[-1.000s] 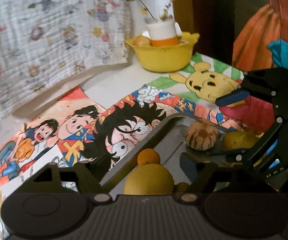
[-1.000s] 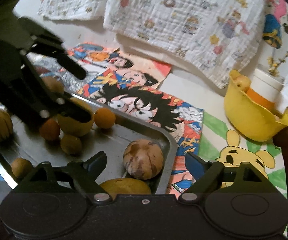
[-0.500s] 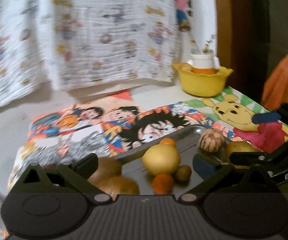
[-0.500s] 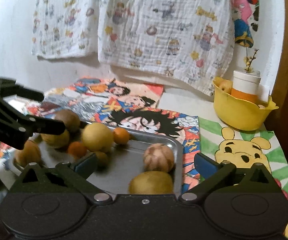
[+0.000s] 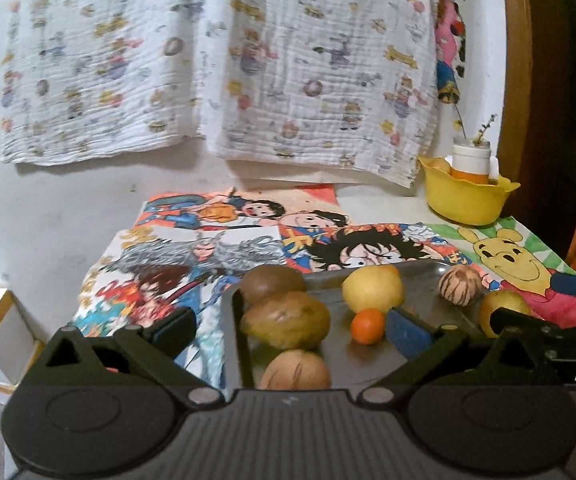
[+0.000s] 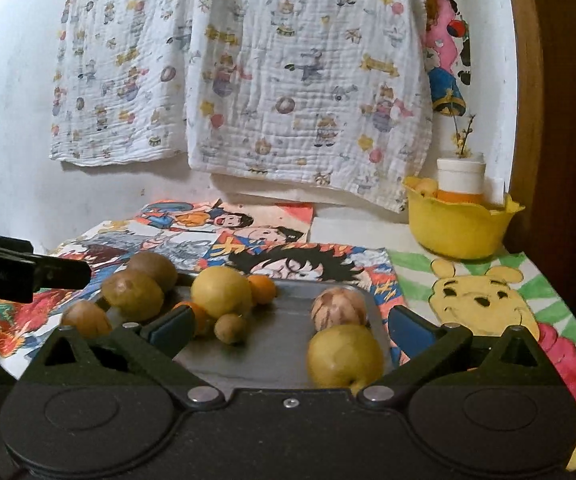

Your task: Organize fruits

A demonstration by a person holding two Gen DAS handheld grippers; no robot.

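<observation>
While both tongs were low over the metal tray (image 6: pixel 272 364) before, now the left gripper (image 5: pixel 292 328) and right gripper (image 6: pixel 288 326) sit back, jaws just opened wide, holding nothing; the fruits (image 6: pixel 221 291) lie in the tray.

Both grippers backed off the tray (image 6: pixel 288 368); left gripper (image 5: pixel 290 328) and right gripper (image 6: pixel 288 330) popped their jaws wide, nothing held.

Fruits (image 5: pixel 286 320) on metal tray (image 5: pixel 416 350)
</observation>
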